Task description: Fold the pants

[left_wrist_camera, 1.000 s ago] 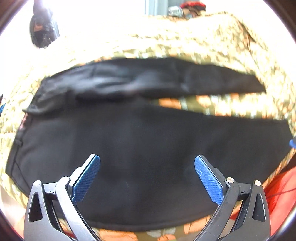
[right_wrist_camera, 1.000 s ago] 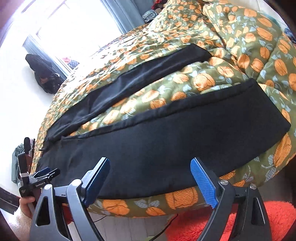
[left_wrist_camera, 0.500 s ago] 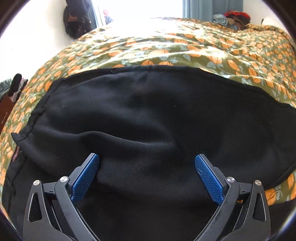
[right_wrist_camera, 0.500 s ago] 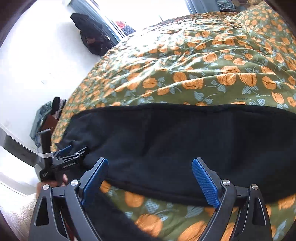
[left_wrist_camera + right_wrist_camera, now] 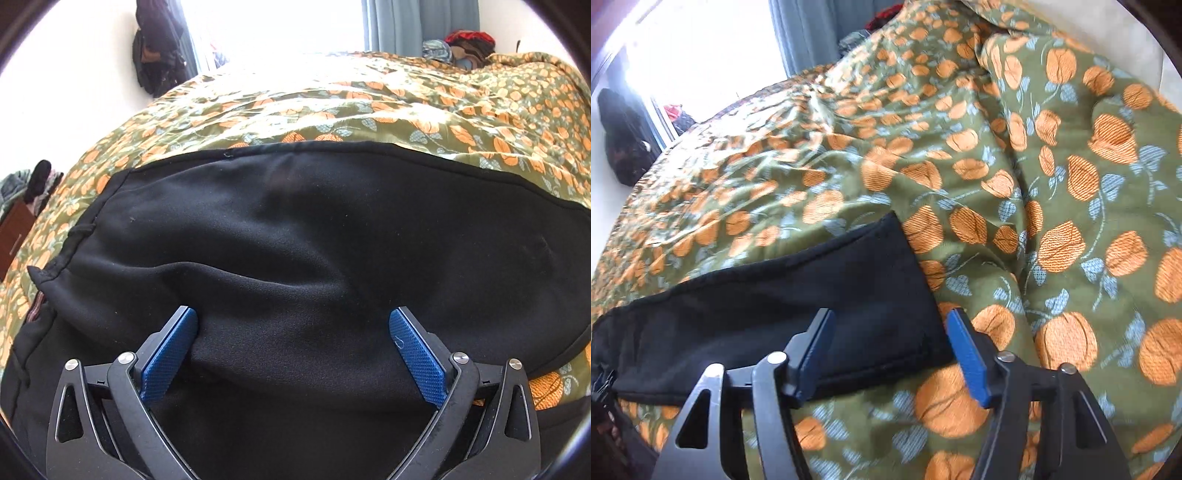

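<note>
- Left gripper (image 5: 293, 345), in the left wrist view, stands wide apart above the black pants (image 5: 314, 240), and a raised fold of the cloth lies between its two blue pads (image 5: 168, 356).
- Its left pad touches the side of this fold, while the right pad is a little apart from the cloth, so the gripper is released and does not pinch anything.
- In this same view the pants cover most of the flowered bedspread (image 5: 369, 110), which is green with orange fruits, and the far edge of the pants runs across it from left to right.
- At the left end of the pants a thin cord and a corner of the waistband (image 5: 40, 275) lie near the edge of the bedspread.
- Right gripper (image 5: 888, 349), in the right wrist view, has just been closing, but its pads still stand apart.
- The leg end of the pants (image 5: 886, 280) lies flat on the bedspread (image 5: 1071, 184), and the hem corner sits between the two pads; neither pad clearly presses on it, so this gripper is also released.
- From that corner the black cloth stretches to the left across the bedspread.
- This view is somewhat blurred.
</note>
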The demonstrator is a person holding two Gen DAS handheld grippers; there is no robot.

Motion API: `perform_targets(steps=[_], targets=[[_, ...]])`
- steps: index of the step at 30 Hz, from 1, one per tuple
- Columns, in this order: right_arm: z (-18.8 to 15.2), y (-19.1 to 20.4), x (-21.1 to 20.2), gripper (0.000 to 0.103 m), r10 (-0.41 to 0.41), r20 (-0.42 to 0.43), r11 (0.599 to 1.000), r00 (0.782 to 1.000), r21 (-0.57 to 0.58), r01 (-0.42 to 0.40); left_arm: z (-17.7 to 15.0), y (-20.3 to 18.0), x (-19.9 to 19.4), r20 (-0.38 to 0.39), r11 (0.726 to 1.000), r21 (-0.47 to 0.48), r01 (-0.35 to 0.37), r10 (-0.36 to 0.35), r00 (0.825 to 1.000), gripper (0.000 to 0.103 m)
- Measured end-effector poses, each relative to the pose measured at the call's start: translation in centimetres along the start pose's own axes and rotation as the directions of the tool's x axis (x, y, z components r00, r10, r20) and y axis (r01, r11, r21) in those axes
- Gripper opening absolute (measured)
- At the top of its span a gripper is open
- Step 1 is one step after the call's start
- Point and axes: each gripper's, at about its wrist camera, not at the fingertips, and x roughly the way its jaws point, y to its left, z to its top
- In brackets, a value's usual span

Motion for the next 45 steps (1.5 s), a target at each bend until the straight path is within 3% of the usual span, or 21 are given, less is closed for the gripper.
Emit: perform_targets(steps=[2,4,6,7,9,10,12,16,45], targets=[[-3.6,2.9,-3.5,0.073,0.025,0.031,0.999,0.999,-0.041,-0.024,-0.1,-0.4,-0.1,0.007,1.000,0.019,-0.025,0.024,1.000,0.102],[-8.2,5.5,-6.1,0.088,0.023,0.079,0.998,0.997,-0.052,-0.019,0.1,-0.1,0.0,-0.005,1.000,0.011,-0.012,0.012,1.000,0.102],[-12.8,7.1,-7.1,0.094,0.005,0.108,0.998,0.994,-0.055,0.001,0.1,0.1,0.1,-0.011,1.000,0.003,0.001,-0.001,1.000,0.102],[-14.7,7.7,-6.7,0.095,-0.010,0.096,0.998,0.995,-0.058,0.015,0.1,0.1,0.0,-0.012,1.000,0.004,-0.001,0.001,1.000,0.102],[-16.5,8.3,-3.5,0.097,-0.038,-0.047,0.996,0.998,-0.082,0.034,0.1,-0.1,0.1,-0.012,1.000,0.012,-0.012,0.012,1.000,0.102],[-17.0,8.6,-2.6,0.101,-0.061,-0.066,0.992,0.996,-0.119,0.053,0.1,-0.1,0.1,-0.014,1.000,0.012,-0.011,0.012,1.000,0.102],[-17.2,8.8,-2.1,0.103,-0.055,-0.024,0.983,0.998,-0.178,0.050,0.1,0.0,0.1,-0.016,1.000,0.007,-0.005,0.006,1.000,0.102],[-17.3,7.5,-1.7,0.103,-0.001,-0.022,0.992,1.000,-0.129,-0.002,0.1,-0.1,0.1,-0.016,1.000,0.008,-0.007,0.008,1.000,0.102],[-18.4,7.9,-2.4,0.103,0.017,0.030,0.987,0.999,-0.161,-0.012,0.1,-0.1,0.1,-0.016,1.000,0.008,-0.007,0.007,1.000,0.102]])
